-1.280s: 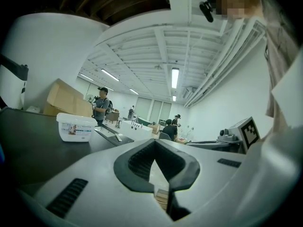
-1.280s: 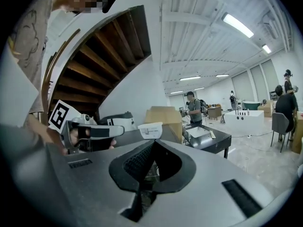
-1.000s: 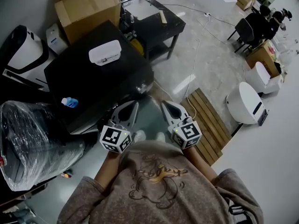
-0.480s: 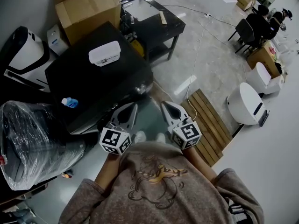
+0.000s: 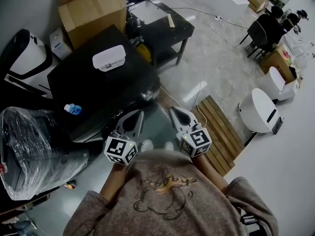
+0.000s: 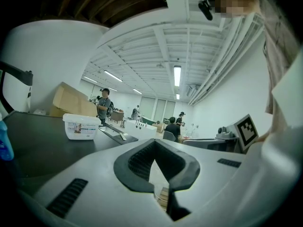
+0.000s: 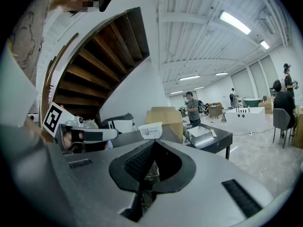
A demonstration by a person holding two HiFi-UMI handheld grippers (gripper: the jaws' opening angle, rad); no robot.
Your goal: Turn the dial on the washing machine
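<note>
Both tongs are clenched with nothing between them. The left tongs (image 5: 139, 113) and right tongs (image 5: 173, 110) are held side by side, a little apart, close to the person's chest. The black washing machine (image 5: 98, 90) stands ahead and left of them. Its shiny dial (image 5: 148, 94) sits just beyond the left tongs' tips, untouched. A white box (image 5: 109, 57) rests on top, farther off.

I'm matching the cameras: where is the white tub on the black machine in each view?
Head view: white tub, upper left, atop the black machine.
Left gripper view: left of centre, middle height.
Right gripper view: near centre.
Shared landmark: the cardboard box behind it.
</note>
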